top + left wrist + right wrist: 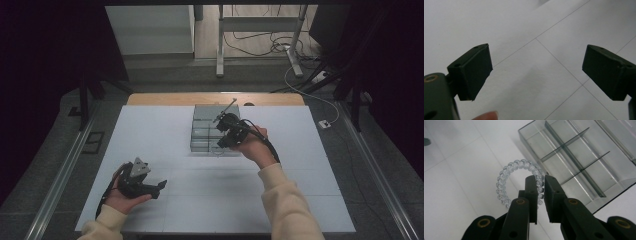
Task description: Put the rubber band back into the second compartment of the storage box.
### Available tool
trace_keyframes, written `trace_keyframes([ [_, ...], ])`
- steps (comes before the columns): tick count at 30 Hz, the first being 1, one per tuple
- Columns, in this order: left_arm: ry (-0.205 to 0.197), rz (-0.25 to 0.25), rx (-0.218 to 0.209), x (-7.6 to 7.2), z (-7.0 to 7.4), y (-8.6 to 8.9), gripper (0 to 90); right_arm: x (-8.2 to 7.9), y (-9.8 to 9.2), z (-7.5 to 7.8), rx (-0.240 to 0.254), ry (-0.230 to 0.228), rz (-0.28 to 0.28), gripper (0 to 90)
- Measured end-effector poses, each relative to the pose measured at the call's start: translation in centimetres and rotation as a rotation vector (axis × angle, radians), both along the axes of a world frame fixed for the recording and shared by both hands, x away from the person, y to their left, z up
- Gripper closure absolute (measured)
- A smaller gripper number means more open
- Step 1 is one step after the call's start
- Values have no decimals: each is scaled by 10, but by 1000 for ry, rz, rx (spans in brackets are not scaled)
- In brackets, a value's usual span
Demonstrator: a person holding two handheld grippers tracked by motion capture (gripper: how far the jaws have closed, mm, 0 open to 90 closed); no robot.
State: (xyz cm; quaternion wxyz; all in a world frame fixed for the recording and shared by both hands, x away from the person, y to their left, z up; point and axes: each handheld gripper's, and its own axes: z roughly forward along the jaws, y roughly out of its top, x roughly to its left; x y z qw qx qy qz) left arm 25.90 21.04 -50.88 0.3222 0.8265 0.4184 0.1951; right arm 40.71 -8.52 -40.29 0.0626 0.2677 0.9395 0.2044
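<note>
On the left of the high view, the left hand [122, 197] holds the left gripper [161, 186] low over the near part of the white table [165, 130], its jaws pointing right toward the middle. A grey plate [140, 166] sits on top of it. In the left gripper view the two black jaws stand wide apart with nothing between them, above bare white tabletop crossed by thin seam lines; a fingertip [486, 116] shows at the bottom edge.

Toward the centre of the table stands a clear box [207, 129] with divider walls, reaching from mid-table to the far edge. In the right gripper view the box [584, 157] lies at upper right, its thin partitions splitting it into several compartments; those in view hold nothing.

Just beside the near edge of the box is a clear coil hair tie [517, 181]. The right gripper [540, 195] has its jaws nearly together, pinching one side of the tie's ring, so the rest of the loop stands out to the left of the jaws over the white table, outside the box. Whether the tie touches the table cannot be told.

In the high view the right gripper [220, 145] sits at the box's near right corner, held by the right hand [255, 147], with a cream sleeve [287, 205] running down to the bottom edge and a black cable [262, 137] curving over the hand.
</note>
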Motion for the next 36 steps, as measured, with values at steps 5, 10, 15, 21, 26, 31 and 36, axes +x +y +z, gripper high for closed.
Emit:
trace_keyframes([
  [5, -1, 0, -1, 0, 0, 0, 98, 12, -1, -1, -9, 3, -20, 803],
  [10, 1, -1, -2, 1, 0, 1, 98, 27, -2, 0, -4, 6, -45, 803],
  [15, 2, -1, -2, 0, 0, 0, 98, 49, 5, 0, -11, 0, -62, 803],
  [21, 1, 0, -7, 0, 0, 1, 98, 71, 12, -1, -22, 4, -87, 803],
  [26, 2, 1, -8, 1, 0, 2, 98, 91, 16, -6, -25, 8, -107, 803],
  [31, 2, -1, -9, 1, 0, 2, 98, 109, 20, -14, -20, 15, -129, 803],
  [36, 3, -2, -10, 2, 0, 2, 98, 123, 22, -17, -16, 15, -139, 803],
])
